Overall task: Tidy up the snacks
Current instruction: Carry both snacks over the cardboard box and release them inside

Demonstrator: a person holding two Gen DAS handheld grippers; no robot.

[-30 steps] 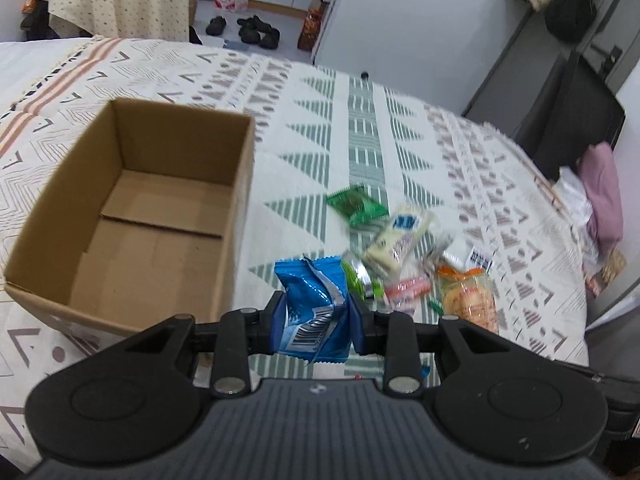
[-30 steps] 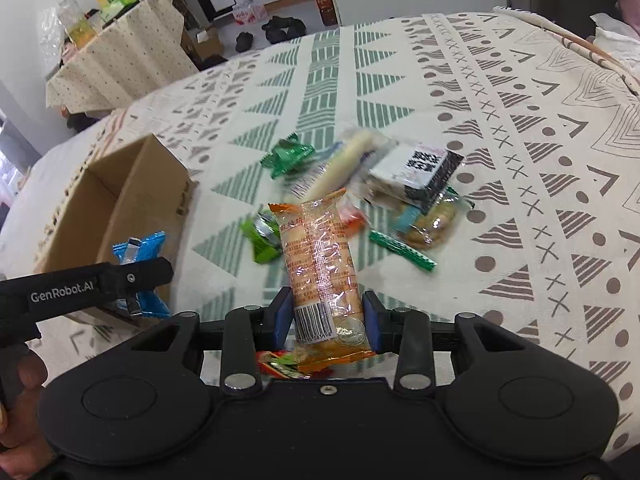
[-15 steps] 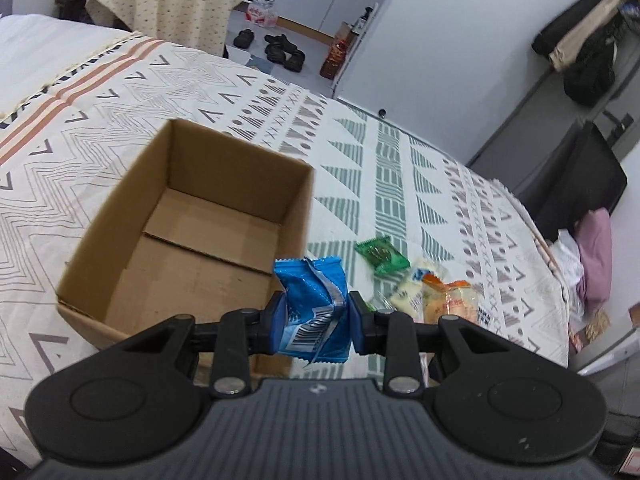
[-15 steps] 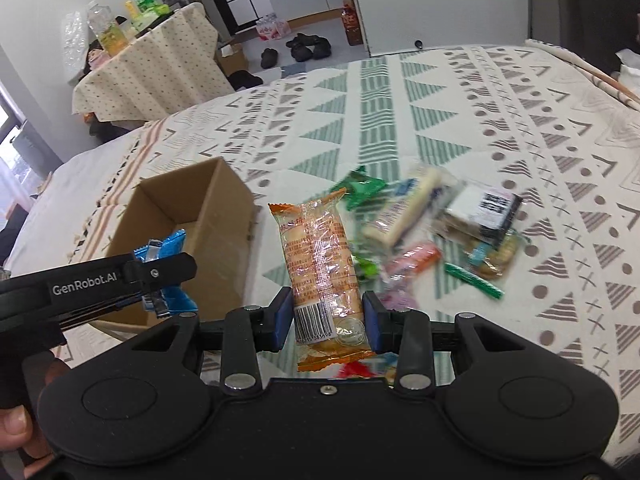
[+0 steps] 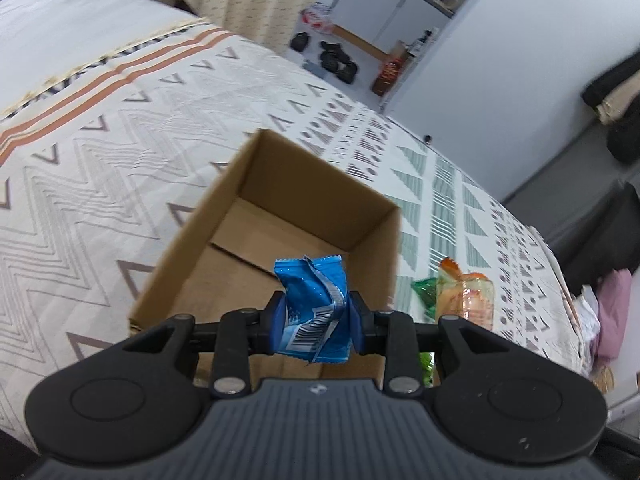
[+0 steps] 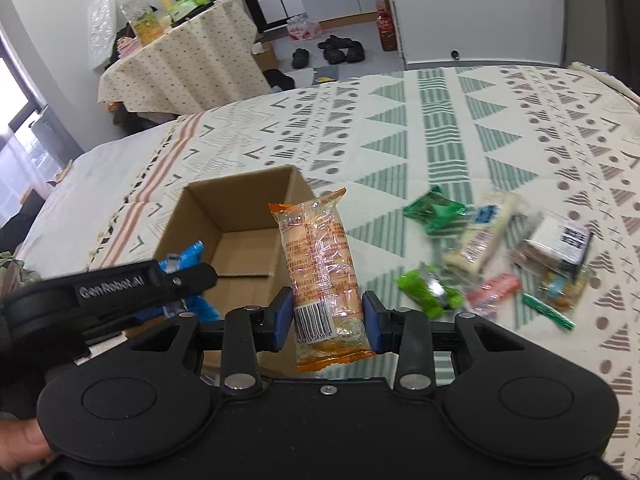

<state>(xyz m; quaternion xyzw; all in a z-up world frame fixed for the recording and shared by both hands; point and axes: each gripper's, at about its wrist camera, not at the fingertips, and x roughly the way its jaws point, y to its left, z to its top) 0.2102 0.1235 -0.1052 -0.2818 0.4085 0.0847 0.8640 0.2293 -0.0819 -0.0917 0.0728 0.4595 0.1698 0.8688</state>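
Left hand-held gripper [image 5: 318, 318]: matte black housing, ribbed grey centre panel, two round moulded discs, silver pivot screws on the black finger linkages, blue pads [image 5: 277, 319]. Right hand-held gripper [image 6: 327, 320]: the same black build is seen, with blue pads [image 6: 282, 318]. "GenRobot.AI" is printed in white along the left unit's side.

Open-topped cardboard box [image 6: 240, 240] on a patterned bedspread [image 5: 120, 160], its floor bare, no flaps over the mouth, clear entry from above. Directly over the near part of the opening: the left gripper [image 5: 318, 316], clamped on a blue packet [image 5: 314, 308], taking up that side of the box. Just beside the box's right wall: the right gripper [image 6: 326, 316], clamped on an orange-wrapped cake [image 6: 320, 264]. Farther right, a loose scatter of snacks [image 6: 492, 264] crowding the cover. Left of the box, bare fabric.
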